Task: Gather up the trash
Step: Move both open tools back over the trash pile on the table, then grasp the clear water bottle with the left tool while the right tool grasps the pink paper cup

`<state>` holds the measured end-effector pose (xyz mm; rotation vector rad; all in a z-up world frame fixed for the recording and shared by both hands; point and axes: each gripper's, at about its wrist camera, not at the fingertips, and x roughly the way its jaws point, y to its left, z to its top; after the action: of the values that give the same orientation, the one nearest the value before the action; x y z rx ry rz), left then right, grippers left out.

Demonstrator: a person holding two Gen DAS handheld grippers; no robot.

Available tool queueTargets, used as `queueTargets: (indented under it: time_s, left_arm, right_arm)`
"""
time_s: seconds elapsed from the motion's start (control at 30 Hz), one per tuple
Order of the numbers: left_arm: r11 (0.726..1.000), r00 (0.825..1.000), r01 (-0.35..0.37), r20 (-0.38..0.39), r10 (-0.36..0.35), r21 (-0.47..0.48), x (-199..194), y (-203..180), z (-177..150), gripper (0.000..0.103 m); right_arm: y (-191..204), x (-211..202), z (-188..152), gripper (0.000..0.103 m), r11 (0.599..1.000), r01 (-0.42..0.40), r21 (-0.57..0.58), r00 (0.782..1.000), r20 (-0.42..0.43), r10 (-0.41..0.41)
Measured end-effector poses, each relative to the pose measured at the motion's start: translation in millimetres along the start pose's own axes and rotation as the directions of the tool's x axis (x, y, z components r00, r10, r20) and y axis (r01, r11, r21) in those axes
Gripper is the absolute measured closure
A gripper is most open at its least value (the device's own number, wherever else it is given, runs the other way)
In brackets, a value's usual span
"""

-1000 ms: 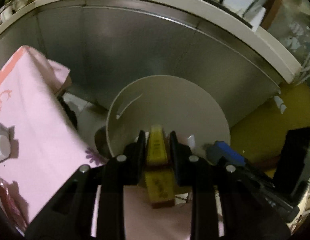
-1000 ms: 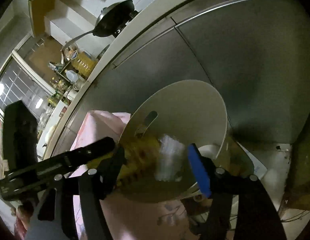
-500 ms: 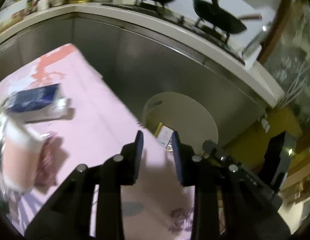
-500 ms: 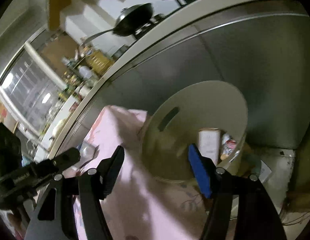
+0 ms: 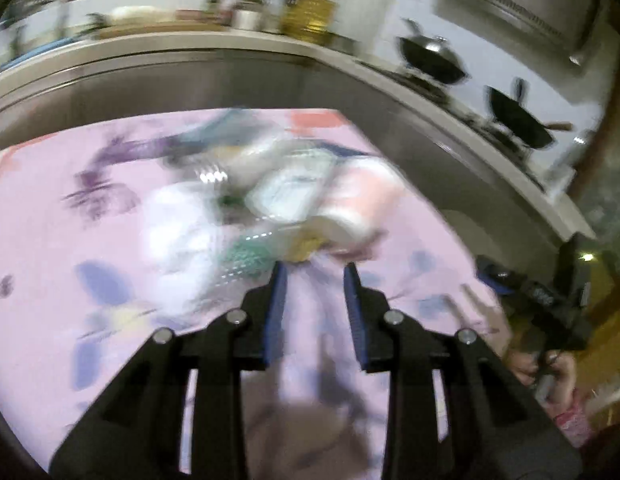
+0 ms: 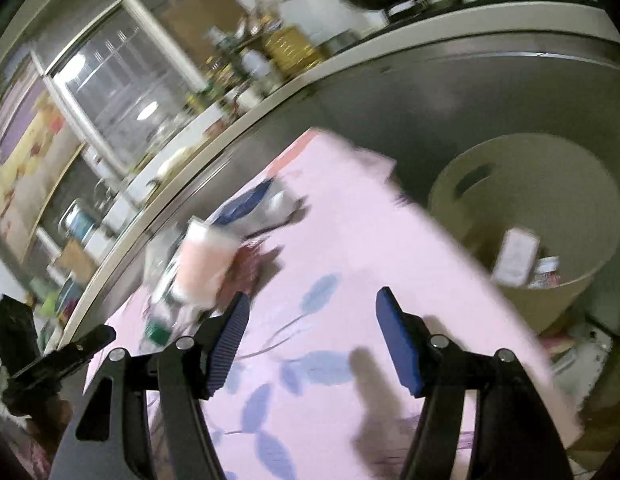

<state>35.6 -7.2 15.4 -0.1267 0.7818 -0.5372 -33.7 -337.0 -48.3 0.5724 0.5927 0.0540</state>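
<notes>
My left claw (image 5: 314, 276) is narrow and empty, my right claw (image 6: 310, 312) wide and empty, both over the pink surface (image 6: 350, 240); blurred trash (image 5: 278, 204) lies ahead, the bin (image 6: 550, 184) beside it.

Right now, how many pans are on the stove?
2: a lidded wok at the stove's far end and an open pan nearer the bin side. Others may be hidden.

Your trash pile (image 5: 270, 208) lies on the tablecloth (image 6: 350, 248), far-left of the bin (image 6: 550, 216); the bin stands right of the table, before the counter (image 6: 430, 64).
</notes>
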Motion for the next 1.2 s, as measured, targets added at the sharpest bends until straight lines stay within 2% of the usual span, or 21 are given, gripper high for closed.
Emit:
queueTargets:
  time_s: [0.1,0.17,0.27,0.33,0.47,0.63,0.73,0.9,0.93,1.0,1.03,1.07,1.1,1.13,1.2]
  left_arm:
    - [0.997,0.997,-0.073,0.003,0.073,-0.022,-4,26,-8,0.075]
    - [0.996,0.996,-0.085,-0.001,0.085,-0.024,0,30,-8,0.075]
    - [0.995,0.995,-0.096,-0.007,0.096,0.014,15,22,-5,0.064]
    - [0.992,0.994,-0.109,-0.010,0.110,0.061,30,10,-1,0.052]
    - [0.980,0.990,-0.136,-0.021,0.140,0.142,61,1,6,0.041]
    - [0.975,0.985,-0.160,-0.037,0.168,0.157,84,-2,16,0.034]
    - [0.967,0.983,-0.167,-0.041,0.178,0.190,91,-6,16,0.034]
    - [0.948,0.975,-0.195,-0.056,0.215,0.252,102,-13,9,0.034]
    - [0.945,0.973,-0.201,-0.059,0.224,0.258,103,-14,7,0.034]
    - [0.943,0.972,-0.201,-0.064,0.225,0.265,104,-14,5,0.034]
    - [0.942,0.972,-0.200,-0.063,0.225,0.268,103,-15,4,0.037]
    - [0.940,0.972,-0.204,-0.060,0.229,0.274,102,-15,3,0.041]
    - [0.938,0.971,-0.207,-0.062,0.233,0.279,101,-16,2,0.051]
    - [0.938,0.970,-0.205,-0.070,0.233,0.280,100,-15,2,0.059]
    - [0.943,0.973,-0.190,-0.077,0.218,0.272,96,-15,-1,0.061]
  right_arm:
    - [22,17,-10,0.041,0.999,-0.044,-0.010,0.997,-0.067,0.043]
    - [35,26,-13,0.041,0.998,-0.059,-0.010,0.993,-0.102,0.058]
    - [50,37,-17,0.041,0.997,-0.074,-0.013,0.988,-0.136,0.072]
    - [55,43,-12,0.041,0.997,-0.079,-0.008,0.986,-0.148,0.077]
    - [58,53,13,0.041,0.995,-0.085,0.049,0.989,-0.121,0.090]
    - [61,64,55,0.041,0.997,-0.071,0.031,0.996,-0.049,0.072]
    - [68,71,72,0.041,0.997,-0.076,-0.015,0.997,-0.034,0.075]
    - [88,89,85,0.042,0.987,-0.101,-0.128,0.992,-0.082,0.091]
    - [91,93,85,0.045,0.983,-0.106,-0.149,0.991,-0.097,0.092]
    - [99,100,83,0.063,0.973,-0.113,-0.201,0.987,-0.137,0.087]
    - [100,100,80,0.070,0.970,-0.113,-0.217,0.986,-0.148,0.082]
    - [103,100,77,0.083,0.964,-0.116,-0.238,0.983,-0.163,0.078]
    - [103,98,72,0.090,0.961,-0.122,-0.247,0.982,-0.173,0.081]
    - [103,94,67,0.092,0.960,-0.130,-0.249,0.980,-0.179,0.086]
    - [102,84,57,0.097,0.957,-0.150,-0.247,0.977,-0.186,0.105]
